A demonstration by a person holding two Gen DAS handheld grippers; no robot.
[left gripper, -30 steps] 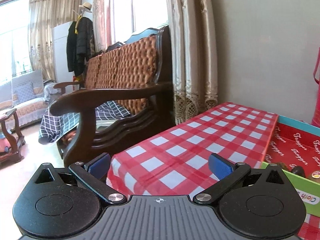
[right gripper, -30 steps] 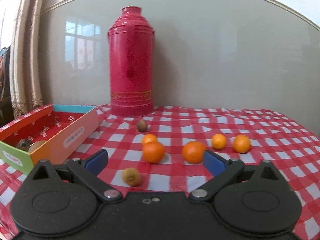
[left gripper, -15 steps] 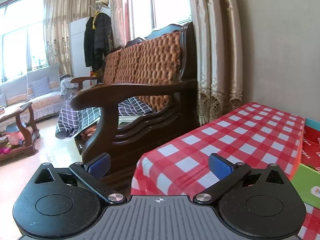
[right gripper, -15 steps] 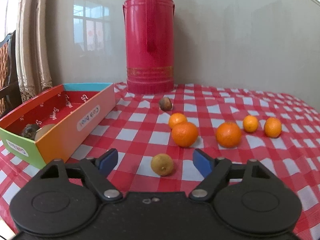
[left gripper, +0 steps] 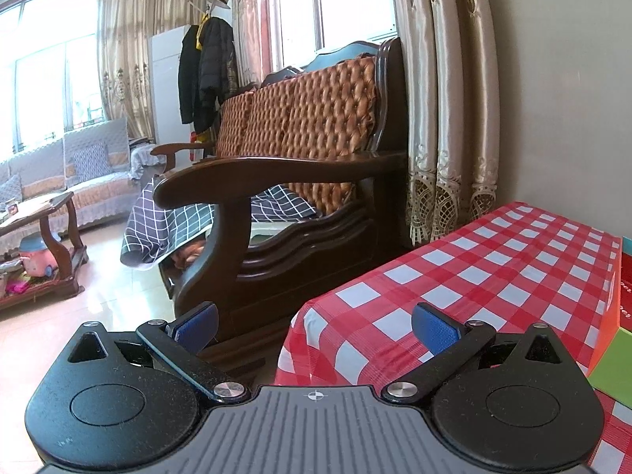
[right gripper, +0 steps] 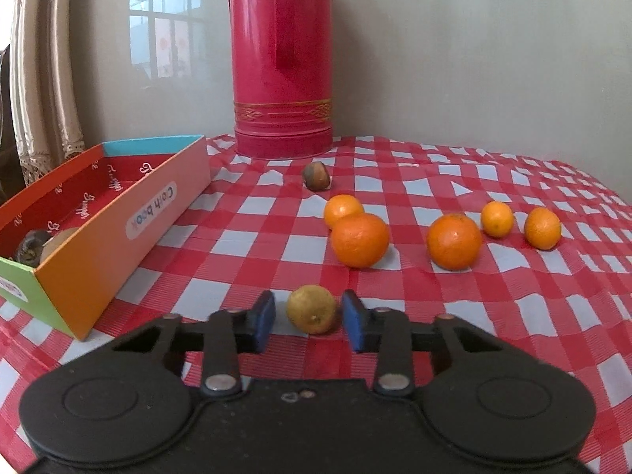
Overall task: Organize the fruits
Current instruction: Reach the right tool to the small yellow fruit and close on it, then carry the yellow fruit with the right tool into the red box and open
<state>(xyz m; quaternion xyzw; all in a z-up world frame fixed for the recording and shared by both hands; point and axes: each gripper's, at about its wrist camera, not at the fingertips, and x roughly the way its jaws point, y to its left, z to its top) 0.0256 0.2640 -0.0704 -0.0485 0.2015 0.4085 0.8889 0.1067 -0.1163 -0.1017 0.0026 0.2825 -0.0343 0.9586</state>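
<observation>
In the right wrist view a small yellow-brown fruit (right gripper: 312, 309) lies on the red checked cloth between the blue pads of my right gripper (right gripper: 310, 322). The jaws have narrowed around it, with small gaps on both sides. Beyond lie several oranges, the nearest two large (right gripper: 359, 240) (right gripper: 454, 241), and a dark brown fruit (right gripper: 316, 175). The colourful open box (right gripper: 118, 233) at the left holds two brownish fruits (right gripper: 29, 245). My left gripper (left gripper: 314, 328) is open and empty at the table's left edge; a corner of the box (left gripper: 616, 347) shows at its right.
A tall red thermos (right gripper: 282, 59) stands at the back against the wall. In the left wrist view a dark wooden sofa (left gripper: 300, 181) stands left of the table, with curtains (left gripper: 446, 98) behind and open floor further left.
My right gripper moved forward and down to the yellow-brown fruit and its jaws narrowed around it. My left gripper swung left, away from the box, still open.
</observation>
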